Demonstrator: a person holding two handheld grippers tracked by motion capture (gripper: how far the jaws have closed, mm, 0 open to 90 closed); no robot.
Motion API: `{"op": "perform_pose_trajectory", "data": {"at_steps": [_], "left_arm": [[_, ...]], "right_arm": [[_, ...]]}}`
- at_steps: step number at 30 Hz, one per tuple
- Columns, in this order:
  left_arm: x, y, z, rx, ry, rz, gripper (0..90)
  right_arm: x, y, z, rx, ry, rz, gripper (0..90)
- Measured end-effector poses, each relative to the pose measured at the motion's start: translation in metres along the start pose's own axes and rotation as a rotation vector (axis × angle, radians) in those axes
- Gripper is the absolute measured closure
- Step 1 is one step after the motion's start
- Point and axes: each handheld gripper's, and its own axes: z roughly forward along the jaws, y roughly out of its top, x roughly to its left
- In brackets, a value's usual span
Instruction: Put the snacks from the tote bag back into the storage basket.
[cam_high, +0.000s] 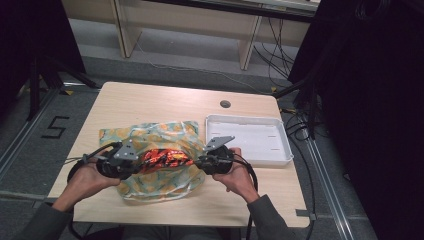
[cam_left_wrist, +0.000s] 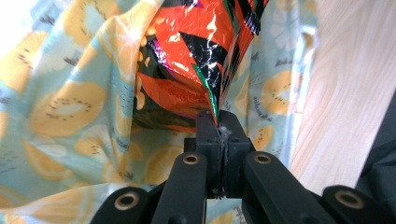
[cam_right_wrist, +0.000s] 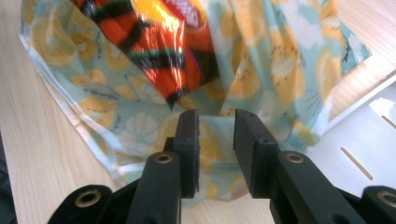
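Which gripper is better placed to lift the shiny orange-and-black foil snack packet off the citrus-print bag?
Left. The left gripper is already shut on the shiny orange-and-black foil snack packet. The right gripper is open beside the packet's other end, over the citrus-print fabric bag, gripping nothing.

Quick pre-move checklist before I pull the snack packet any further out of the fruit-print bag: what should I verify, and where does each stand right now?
1. Left gripper clamped on the snack packet: ok, jaws shut on its edge.
2. Right gripper holding anything: not ok, jaws open, nothing between them.
3. Packet free of the fruit-print bag: not ok, the bag wraps around it.
4. White tray ready to receive: ok, it looks empty.
5. Bag restrained against sliding: cannot tell.
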Motion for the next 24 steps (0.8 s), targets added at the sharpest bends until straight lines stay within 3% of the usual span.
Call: {"op": "perform_pose_trajectory", "data": {"at_steps": [3, 5, 8, 10, 14, 17, 18, 19, 23, 24], "left_arm": [[0.005, 0.003, -0.011, -0.021, 0.001, -0.002, 88.4], [0.008, 0.004, -0.016, -0.046, -0.003, -0.011, 88.4], [0.010, 0.006, -0.022, -0.059, -0.008, -0.002, 88.4], [0.011, 0.006, -0.024, -0.068, -0.017, -0.021, 88.5], [0.011, 0.005, -0.028, -0.084, -0.034, -0.026, 88.5], [0.013, 0.005, -0.032, -0.097, -0.040, -0.035, 88.5], [0.015, 0.005, -0.035, -0.098, -0.042, -0.017, 88.5], [0.015, 0.005, -0.036, -0.104, -0.045, -0.040, 88.5], [0.016, 0.005, -0.039, -0.111, -0.054, -0.049, 88.5], [0.015, 0.005, -0.039, -0.116, -0.051, -0.053, 88.4]], "right_arm": [[0.001, 0.001, -0.002, -0.005, 0.021, 0.024, 69.8], [0.002, 0.002, -0.003, -0.036, 0.042, 0.033, 68.6], [0.005, 0.004, -0.008, -0.034, 0.064, 0.027, 65.1], [0.009, 0.006, -0.010, -0.051, 0.079, 0.017, 62.7], [0.017, 0.012, -0.013, -0.084, 0.074, -0.002, 59.4], [0.018, 0.015, -0.009, -0.117, 0.062, -0.001, 58.3], [0.019, 0.016, -0.007, -0.125, 0.067, 0.006, 57.6], [0.017, 0.017, -0.004, -0.130, 0.065, 0.008, 57.6], [0.014, 0.021, 0.004, -0.168, 0.086, 0.022, 57.9], [0.012, 0.023, 0.006, -0.194, 0.084, 0.000, 58.1]]}}
